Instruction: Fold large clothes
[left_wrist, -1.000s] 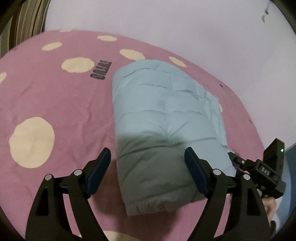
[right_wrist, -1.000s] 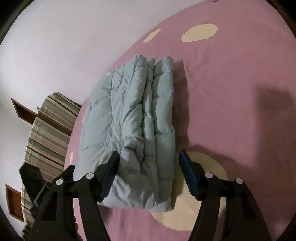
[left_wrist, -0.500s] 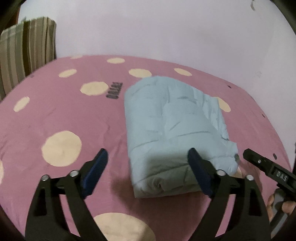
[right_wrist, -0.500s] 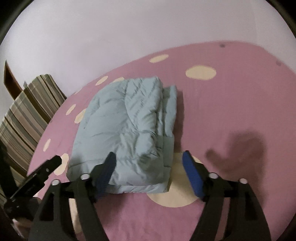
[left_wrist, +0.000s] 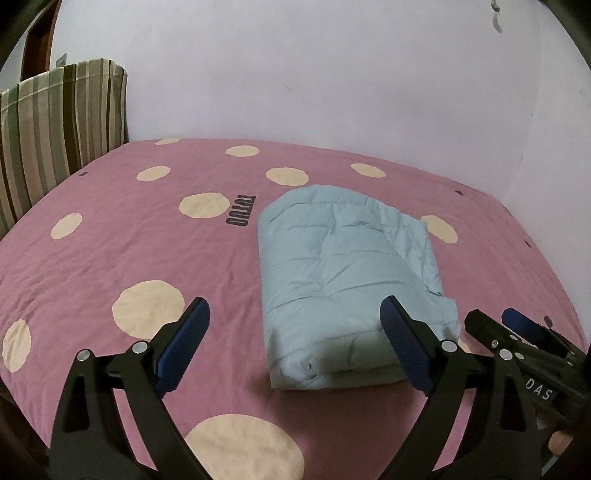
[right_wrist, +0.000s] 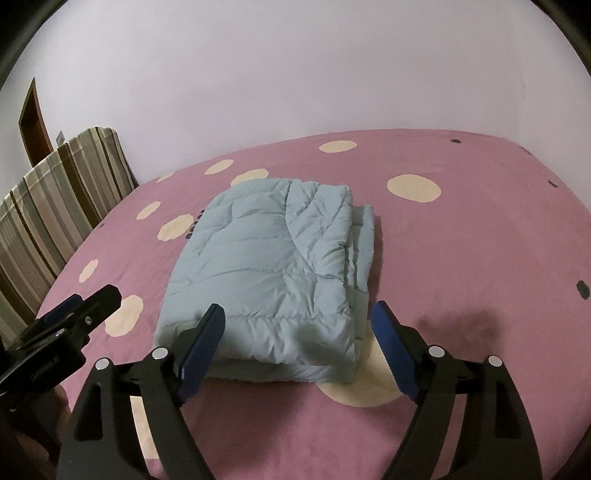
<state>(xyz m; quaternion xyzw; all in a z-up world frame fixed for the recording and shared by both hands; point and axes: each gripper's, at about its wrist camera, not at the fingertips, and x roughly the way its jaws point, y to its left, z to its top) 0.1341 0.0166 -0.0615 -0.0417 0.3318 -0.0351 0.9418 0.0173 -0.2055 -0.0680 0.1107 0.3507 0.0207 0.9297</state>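
A light blue padded jacket (left_wrist: 343, 280) lies folded into a thick rectangular bundle on the pink bed sheet with cream dots (left_wrist: 110, 240). It also shows in the right wrist view (right_wrist: 273, 280). My left gripper (left_wrist: 295, 332) is open and empty, held back from the bundle's near end. My right gripper (right_wrist: 299, 336) is open and empty, also back from the bundle. The right gripper shows at the right edge of the left wrist view (left_wrist: 517, 339). The left gripper shows at the left edge of the right wrist view (right_wrist: 70, 325).
A striped cushion (left_wrist: 55, 125) stands at the bed's left end against the pale wall (left_wrist: 295, 74); it also shows in the right wrist view (right_wrist: 55, 206). Black lettering (left_wrist: 242, 210) is printed on the sheet beside the bundle. A wooden frame (right_wrist: 33, 125) shows behind the cushion.
Both grippers have pulled up and back from the folded jacket, so more of the bed and the wall is in view. The jacket has not moved.
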